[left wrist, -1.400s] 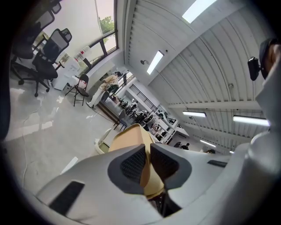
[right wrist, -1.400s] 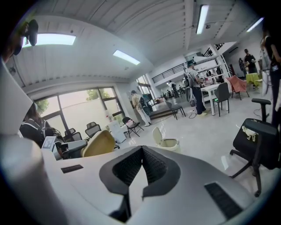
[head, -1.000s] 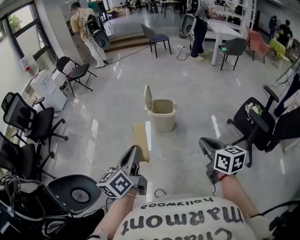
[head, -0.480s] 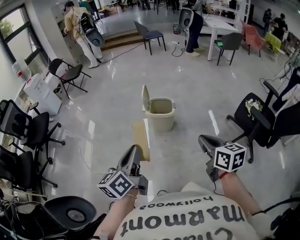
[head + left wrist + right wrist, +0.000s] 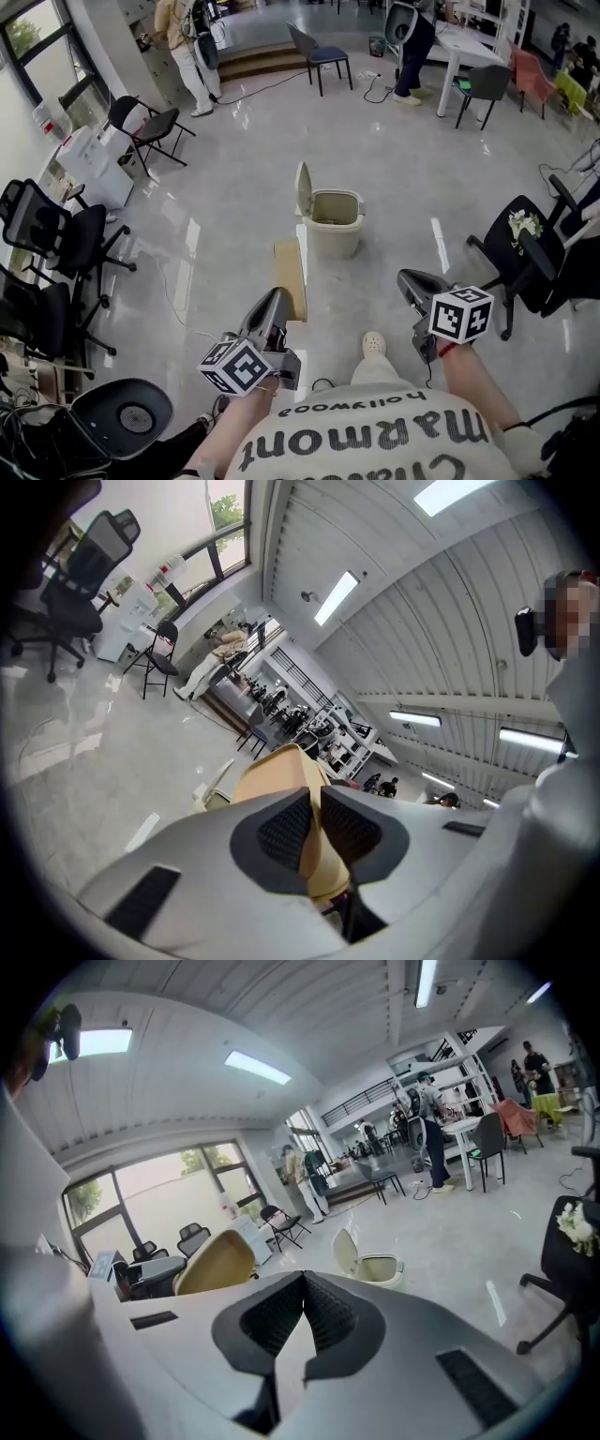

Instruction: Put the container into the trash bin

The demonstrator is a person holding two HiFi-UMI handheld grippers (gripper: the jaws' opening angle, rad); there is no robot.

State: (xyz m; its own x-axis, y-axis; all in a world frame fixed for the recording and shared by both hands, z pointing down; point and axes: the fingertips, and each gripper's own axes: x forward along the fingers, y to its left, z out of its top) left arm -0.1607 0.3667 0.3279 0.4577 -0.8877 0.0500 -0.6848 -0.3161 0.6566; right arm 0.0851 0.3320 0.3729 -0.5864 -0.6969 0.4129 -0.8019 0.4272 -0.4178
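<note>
Carrying is the step in hand: the left gripper (image 5: 274,309) is clamped on the tan container (image 5: 291,274), held in the air short of the trash bin (image 5: 334,239), which stands on the floor (image 5: 234,216) ahead with its lid (image 5: 302,190) up. The right gripper (image 5: 409,284) has its jaws together on nothing. Next, I judge, the container must be brought over the bin's mouth before the jaws part.
</note>
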